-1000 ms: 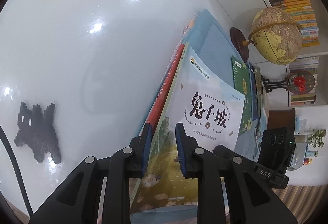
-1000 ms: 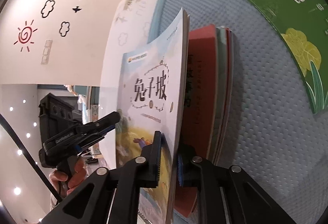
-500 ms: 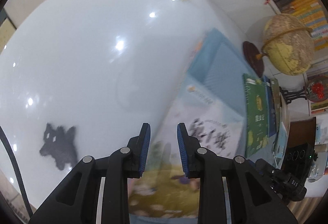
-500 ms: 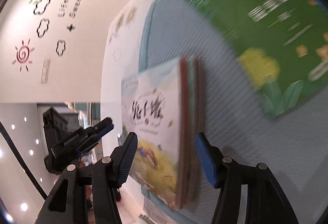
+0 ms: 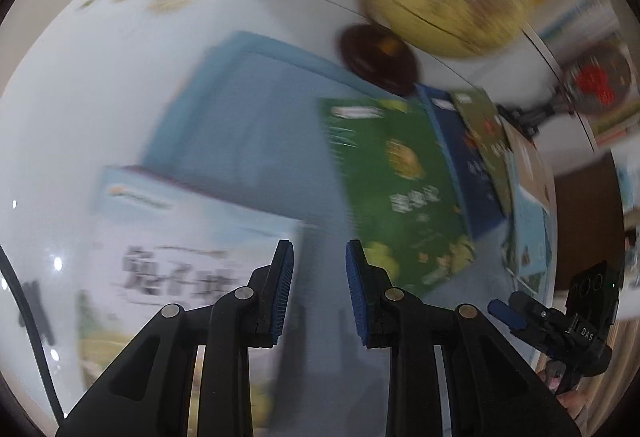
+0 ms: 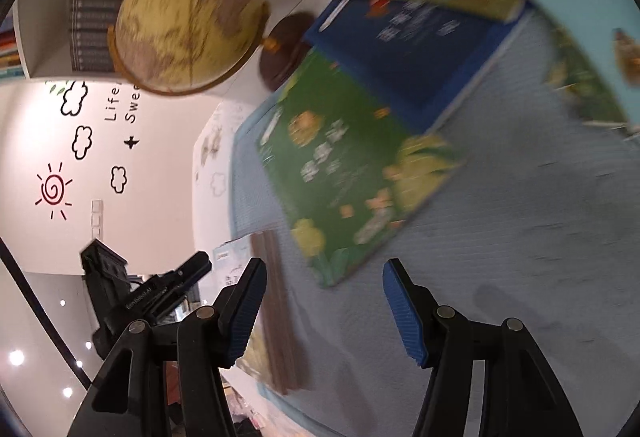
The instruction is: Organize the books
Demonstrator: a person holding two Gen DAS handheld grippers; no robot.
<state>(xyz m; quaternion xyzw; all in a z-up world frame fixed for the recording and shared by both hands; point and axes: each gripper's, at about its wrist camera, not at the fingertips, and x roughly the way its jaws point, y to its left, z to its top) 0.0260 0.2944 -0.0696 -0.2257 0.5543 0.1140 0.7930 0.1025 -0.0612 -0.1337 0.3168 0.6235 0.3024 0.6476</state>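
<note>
Blurring green book (image 5: 404, 193) title — unreadable

Two black plastic claws, left claw (image 5: 319, 287) and right claw (image 6: 324, 311), each with a pair of angular arms. Ribbed blue pads (image 5: 283, 289) on the inner faces of the fingertips. Round silver screws (image 5: 244, 293) at the arm pivots. Thin black cable (image 5: 36, 321) trailing along the left edge. White lettering (image 6: 138, 300) on the side of the left claw's body, blurred.
</note>
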